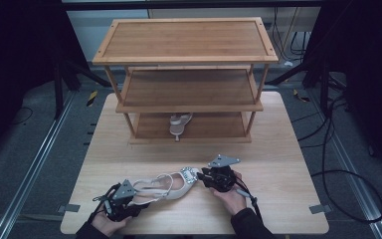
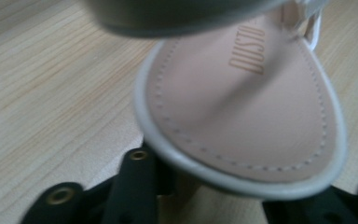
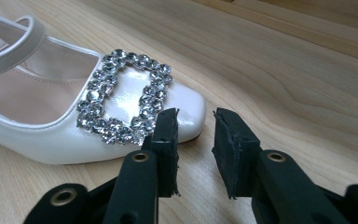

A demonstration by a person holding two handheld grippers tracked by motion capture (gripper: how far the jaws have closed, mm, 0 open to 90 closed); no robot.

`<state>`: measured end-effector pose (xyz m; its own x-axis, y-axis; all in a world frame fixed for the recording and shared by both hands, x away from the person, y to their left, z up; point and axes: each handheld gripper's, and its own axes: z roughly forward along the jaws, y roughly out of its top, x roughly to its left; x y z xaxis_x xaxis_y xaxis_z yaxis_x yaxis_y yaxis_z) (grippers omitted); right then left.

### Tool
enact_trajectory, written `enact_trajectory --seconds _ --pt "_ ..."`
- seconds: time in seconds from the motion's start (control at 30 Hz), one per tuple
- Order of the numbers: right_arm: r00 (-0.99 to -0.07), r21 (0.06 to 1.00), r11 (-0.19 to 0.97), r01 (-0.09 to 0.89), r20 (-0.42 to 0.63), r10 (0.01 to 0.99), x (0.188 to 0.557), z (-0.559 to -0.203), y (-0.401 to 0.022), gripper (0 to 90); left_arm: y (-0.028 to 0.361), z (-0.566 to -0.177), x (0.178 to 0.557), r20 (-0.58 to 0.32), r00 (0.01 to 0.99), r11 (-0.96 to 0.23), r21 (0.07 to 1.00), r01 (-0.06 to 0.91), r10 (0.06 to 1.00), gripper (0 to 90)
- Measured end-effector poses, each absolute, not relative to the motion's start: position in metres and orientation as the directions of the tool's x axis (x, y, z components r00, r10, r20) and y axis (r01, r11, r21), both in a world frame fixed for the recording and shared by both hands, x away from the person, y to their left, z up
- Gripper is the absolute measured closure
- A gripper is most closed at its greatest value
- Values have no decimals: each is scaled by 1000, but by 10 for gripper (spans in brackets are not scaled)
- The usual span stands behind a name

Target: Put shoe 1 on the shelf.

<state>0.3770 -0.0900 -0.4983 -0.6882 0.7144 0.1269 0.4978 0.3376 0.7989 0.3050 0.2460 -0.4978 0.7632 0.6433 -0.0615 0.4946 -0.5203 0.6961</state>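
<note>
A white patent heeled shoe point(image 1: 164, 186) with a rhinestone buckle point(image 3: 123, 95) lies on its sole near the table's front edge, toe to the right. My left gripper point(image 1: 137, 201) is at the heel end. In the left gripper view the pink insole point(image 2: 242, 107) hangs over the jaws, which stand apart on either side of the heel stem, with a gap showing beside it. My right gripper point(image 1: 200, 178) is at the toe, open a narrow way point(image 3: 196, 135), with nothing between the pads. Its left pad point(image 3: 167, 140) is just in front of the toe cap.
A three-tier wooden shoe rack point(image 1: 184, 59) stands at the back of the wooden table point(image 1: 278, 164). A matching white shoe point(image 1: 180, 124) sits on its bottom shelf. Cables trail on the floor at the right.
</note>
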Motion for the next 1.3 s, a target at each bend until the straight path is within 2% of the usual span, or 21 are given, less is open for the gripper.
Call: enact_trajectory --seconds 0.2,0.33,0.63,0.77,0.97,1.3 --pt "-683 822 299 484 141 717 370 -492 -100 617 260 -490 295 -86 749 -468 732 495 657 355" --pt "-663 837 280 470 125 738 362 -487 -119 543 263 -483 294 -72 752 -453 759 468 656 237" --pt "-565 848 212 486 120 816 351 -480 -171 382 238 -476 310 -52 795 -496 756 427 604 207" --pt "-523 837 189 513 131 842 348 -483 -189 344 226 -480 319 -60 804 -514 740 434 591 207" --pt "-499 832 164 530 149 854 349 -484 -200 319 217 -483 327 -78 808 -523 725 448 584 234" --pt "-490 810 196 552 126 862 353 -493 -202 318 215 -483 321 -119 826 -506 739 444 551 367"
